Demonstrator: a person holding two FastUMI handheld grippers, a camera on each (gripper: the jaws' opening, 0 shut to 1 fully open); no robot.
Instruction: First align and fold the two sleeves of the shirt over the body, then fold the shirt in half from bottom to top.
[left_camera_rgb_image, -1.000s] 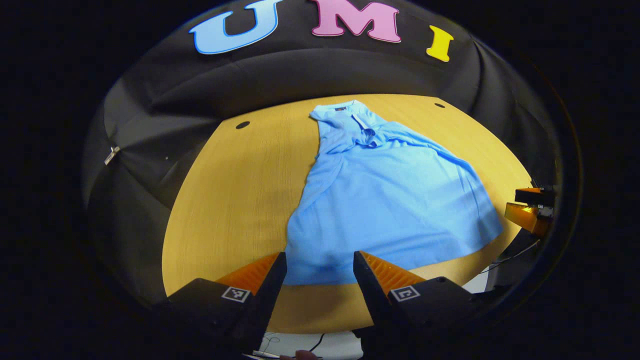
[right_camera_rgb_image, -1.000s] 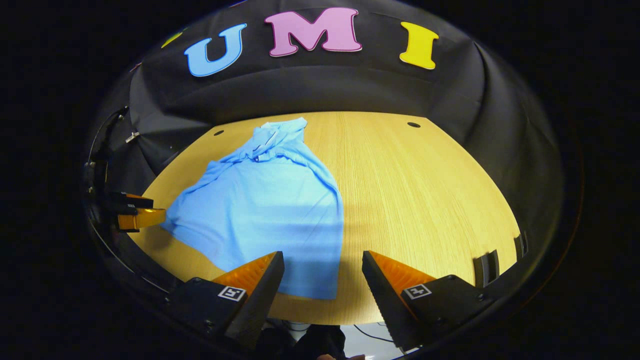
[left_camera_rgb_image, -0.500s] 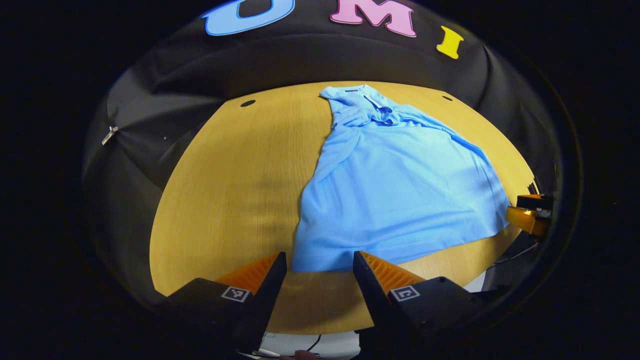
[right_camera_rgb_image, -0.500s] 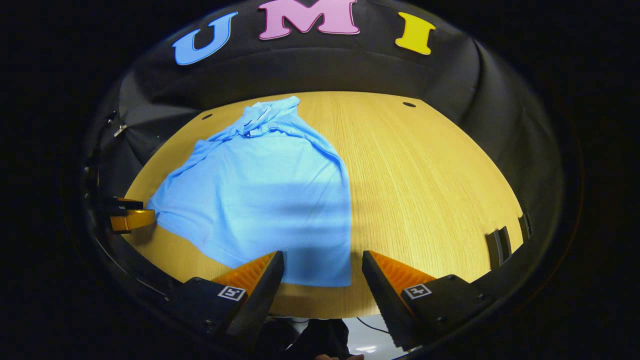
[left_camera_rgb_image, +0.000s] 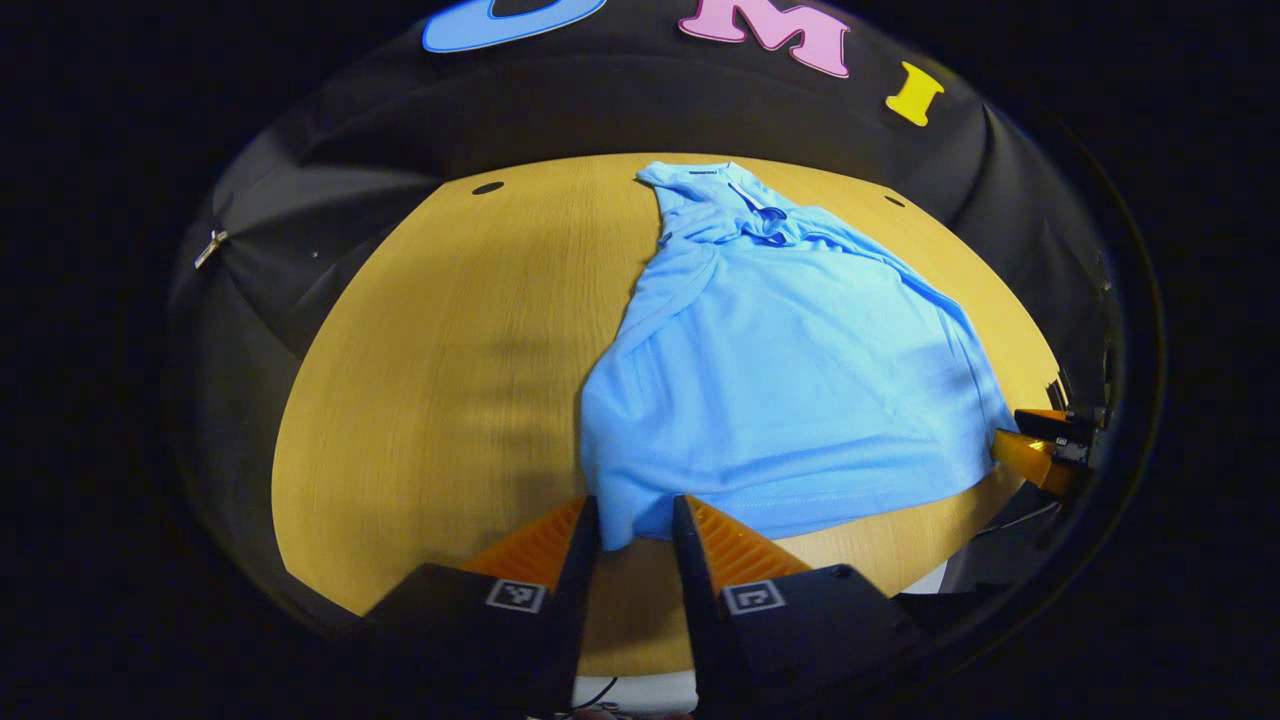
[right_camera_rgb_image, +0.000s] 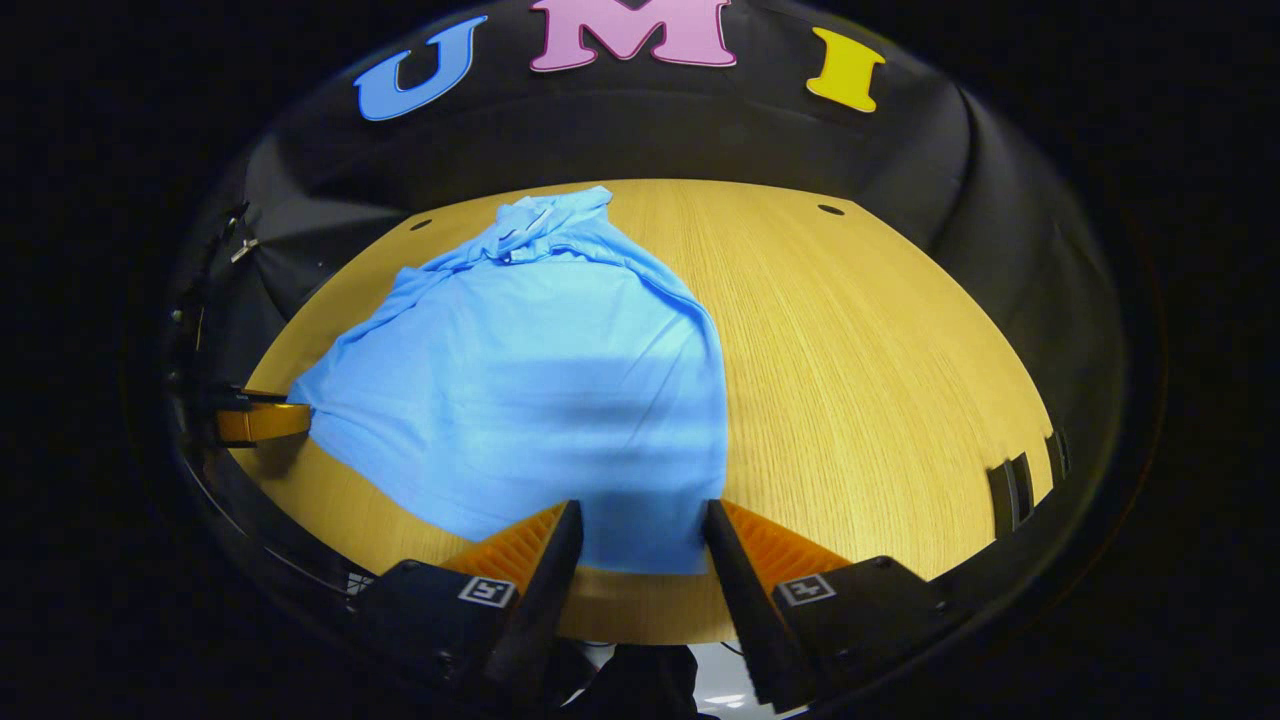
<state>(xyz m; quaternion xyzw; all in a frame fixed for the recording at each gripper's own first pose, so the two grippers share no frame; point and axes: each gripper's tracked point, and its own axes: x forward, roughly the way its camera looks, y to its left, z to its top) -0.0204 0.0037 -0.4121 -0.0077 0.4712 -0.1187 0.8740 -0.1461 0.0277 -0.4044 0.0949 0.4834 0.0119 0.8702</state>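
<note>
Since it is thin knit cloth, shirt feel: I judge the blue shirt (left_camera_rgb_image: 790, 380) light, limp and easy to drag or bunch, so it will sag from any single pinch and needs both bottom corners lifted together.
Shirt place: it lies flat on the wooden table (right_camera_rgb_image: 880, 350), collar at 12 o'clock toward the booth wall, hem at 6 o'clock nearest me, sleeves apparently already tucked over the body.
Where to hold: the two hem corners, pinching through the stitched hem band, which I expect slips less than the plain body cloth.
Left gripper (left_camera_rgb_image: 636, 525): low at the table, pointing forward, fingers narrowed to a slim gap with the near-left hem corner between them; I cannot tell whether both press on the cloth.
Right gripper (right_camera_rgb_image: 640, 535): also low and level at the other hem corner, fingers partly apart, straddling the hem edge without pinching it; in the left gripper view it shows at 3 o'clock beside the cloth's edge.
Pose risk: in my judgement, uneven lifting would skew the fold.
</note>
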